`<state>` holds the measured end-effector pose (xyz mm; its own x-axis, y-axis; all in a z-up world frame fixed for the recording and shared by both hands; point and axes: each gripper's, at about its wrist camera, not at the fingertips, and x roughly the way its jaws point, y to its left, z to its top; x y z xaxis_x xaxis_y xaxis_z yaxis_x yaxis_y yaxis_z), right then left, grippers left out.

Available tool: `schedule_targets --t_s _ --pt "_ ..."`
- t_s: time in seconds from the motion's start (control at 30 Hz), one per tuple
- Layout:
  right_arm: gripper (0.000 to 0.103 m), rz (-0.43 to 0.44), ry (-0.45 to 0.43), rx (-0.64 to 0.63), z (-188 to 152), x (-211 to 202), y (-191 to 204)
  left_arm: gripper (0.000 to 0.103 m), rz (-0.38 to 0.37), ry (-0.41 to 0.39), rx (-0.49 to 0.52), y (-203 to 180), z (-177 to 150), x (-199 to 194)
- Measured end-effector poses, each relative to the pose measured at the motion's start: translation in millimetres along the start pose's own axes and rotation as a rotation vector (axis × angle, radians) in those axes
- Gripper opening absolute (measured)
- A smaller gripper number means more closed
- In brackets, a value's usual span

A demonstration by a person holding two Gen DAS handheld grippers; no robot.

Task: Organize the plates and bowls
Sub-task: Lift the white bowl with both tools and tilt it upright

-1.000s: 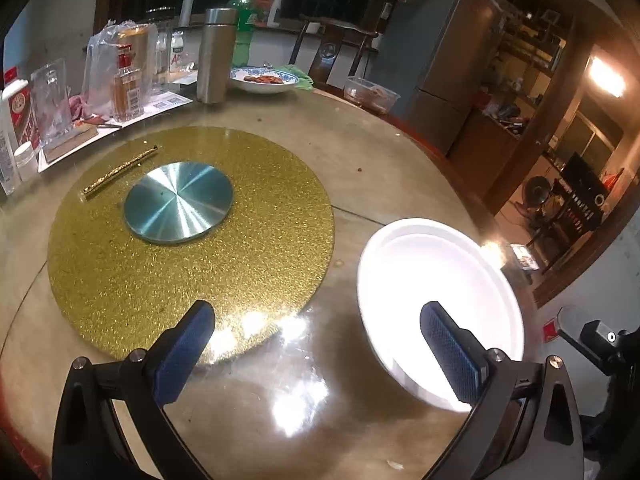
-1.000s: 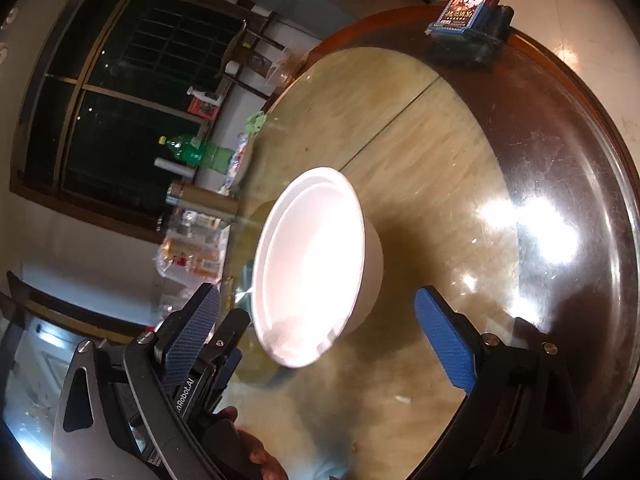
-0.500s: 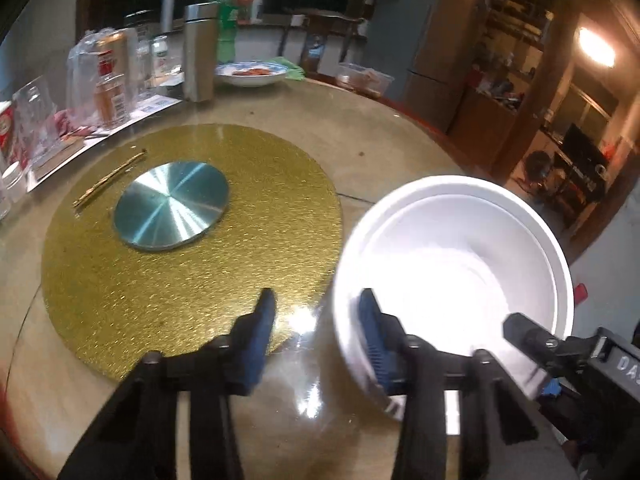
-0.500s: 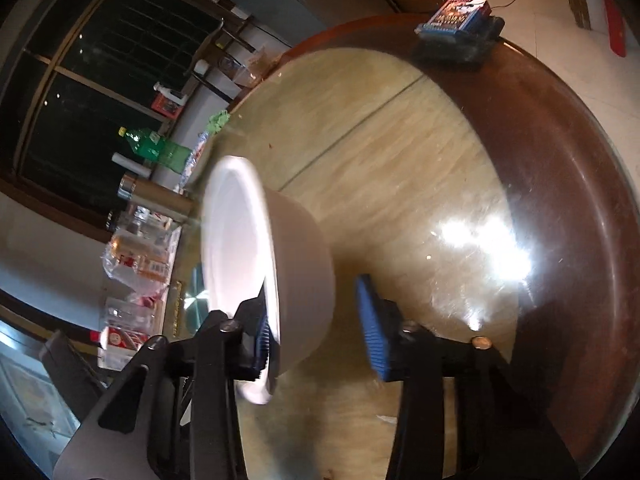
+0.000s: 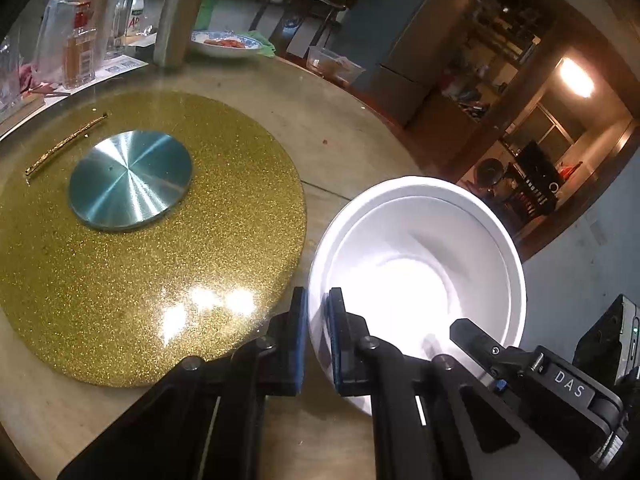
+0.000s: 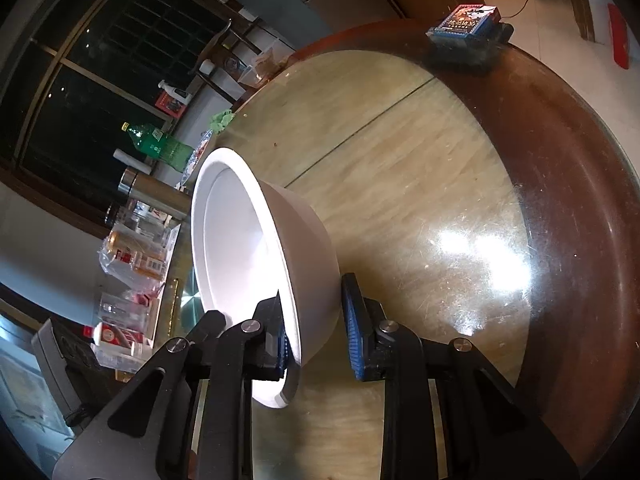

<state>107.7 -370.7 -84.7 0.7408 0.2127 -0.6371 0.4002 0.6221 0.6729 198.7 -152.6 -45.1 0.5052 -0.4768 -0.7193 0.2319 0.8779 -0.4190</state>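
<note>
A white bowl [image 5: 416, 268] stands near the round table's edge, right of the gold disc. My left gripper [image 5: 318, 340] is shut on the bowl's near-left rim, one pad outside and one inside. In the right wrist view the same white bowl [image 6: 280, 264] fills the left centre. My right gripper [image 6: 316, 328] has closed around the bowl's wall, with its left pad inside the rim and its right pad at the outer wall. The right gripper's black body [image 5: 552, 380] shows at the bowl's right side in the left wrist view.
A gold glitter disc [image 5: 140, 232] with a metal hub [image 5: 130, 178] lies left of the bowl. At the far side stand a steel flask [image 5: 176, 16], bottles, glasses and a patterned plate of food [image 5: 226, 43]. A card box [image 6: 466, 20] sits on the table's dark rim.
Both grippers went from wide open to closed on the white bowl's rim. They moved in close, so the bowl looms larger in both views.
</note>
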Motion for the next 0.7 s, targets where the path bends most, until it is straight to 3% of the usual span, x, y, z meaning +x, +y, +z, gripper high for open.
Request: schedule_targets --t_s 0.43,0.7 --pt "0.022 0.084 0.044 0.074 2 4 -18 0.006 -0.103 0.038 -0.086 15 3 -1" --pt "0.022 0.101 0.055 0.090 1 3 -22 0.005 -0.091 0.030 -0.075 12 2 -3"
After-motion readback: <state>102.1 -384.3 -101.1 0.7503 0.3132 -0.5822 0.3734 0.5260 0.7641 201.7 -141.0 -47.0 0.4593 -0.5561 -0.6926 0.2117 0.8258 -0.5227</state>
